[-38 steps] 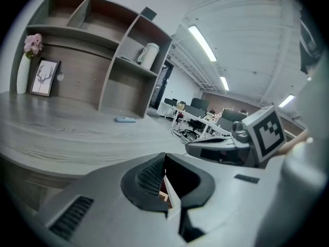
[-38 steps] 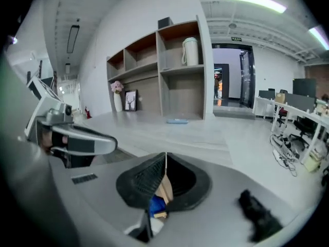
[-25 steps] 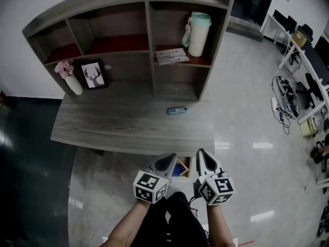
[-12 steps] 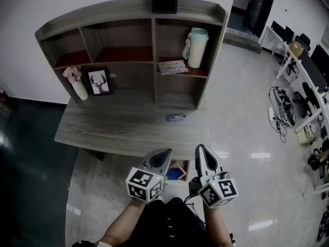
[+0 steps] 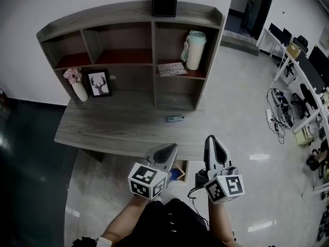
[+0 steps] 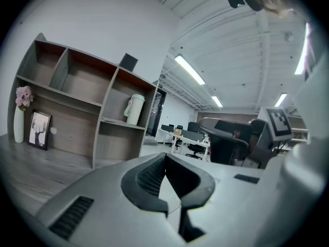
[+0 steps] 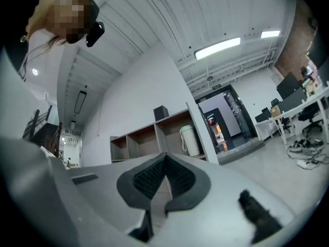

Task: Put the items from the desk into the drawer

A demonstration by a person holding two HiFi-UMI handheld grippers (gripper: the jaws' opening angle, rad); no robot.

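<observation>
Nearest, the person holds both grippers side by side over the floor, just short of the tabletop's near edge. The left gripper has its jaws pressed together with nothing between them. The right gripper is the same, closed and empty.

Only the head view shows the drawer, which stands open below and between the two grippers with something blue inside. It is also the only view that shows the task's thing, a small blue item. The item lies on the right part of the tabletop, farther off than both jaws and well apart from them.

The left gripper view alone catches the right gripper's marker cube and the office chairs. The right gripper view alone shows a dark doorway.

Farthest, the shelf unit holds a vase, a deer picture and a flask. A black box sits on top of it.
</observation>
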